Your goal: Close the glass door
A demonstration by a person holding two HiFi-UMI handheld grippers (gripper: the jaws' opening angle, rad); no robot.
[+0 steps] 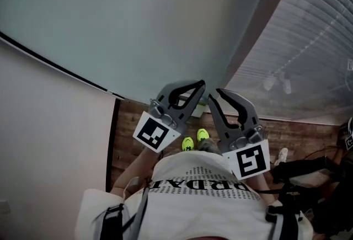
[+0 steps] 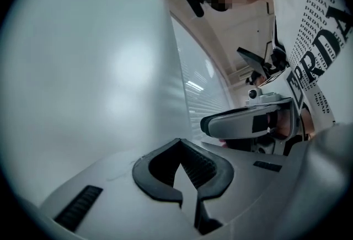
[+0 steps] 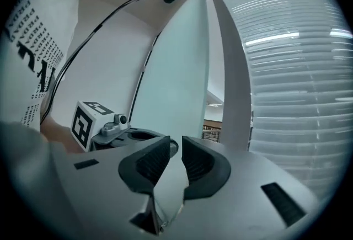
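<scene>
A person stands at the frosted glass door (image 1: 138, 18), both grippers raised close to the chest and aimed at the pane, neither touching it. The left gripper (image 1: 199, 84) has its jaws pressed together at the tips with nothing between them. The right gripper (image 1: 215, 93), just beside it, has its jaws a narrow slit apart and is also empty. The door fills the space ahead, between a white wall (image 1: 44, 123) and a gray post (image 1: 259, 18) that adjoins slatted blinds (image 1: 309, 40). In the right gripper view, a thin strip of the room beyond shows between the door's edge and the post, which suggests the door may stand slightly short of shut. Held this way, the tools look suited to nudging the pane rather than gripping it. The pose fits equally a push about to be made or a door just released.
</scene>
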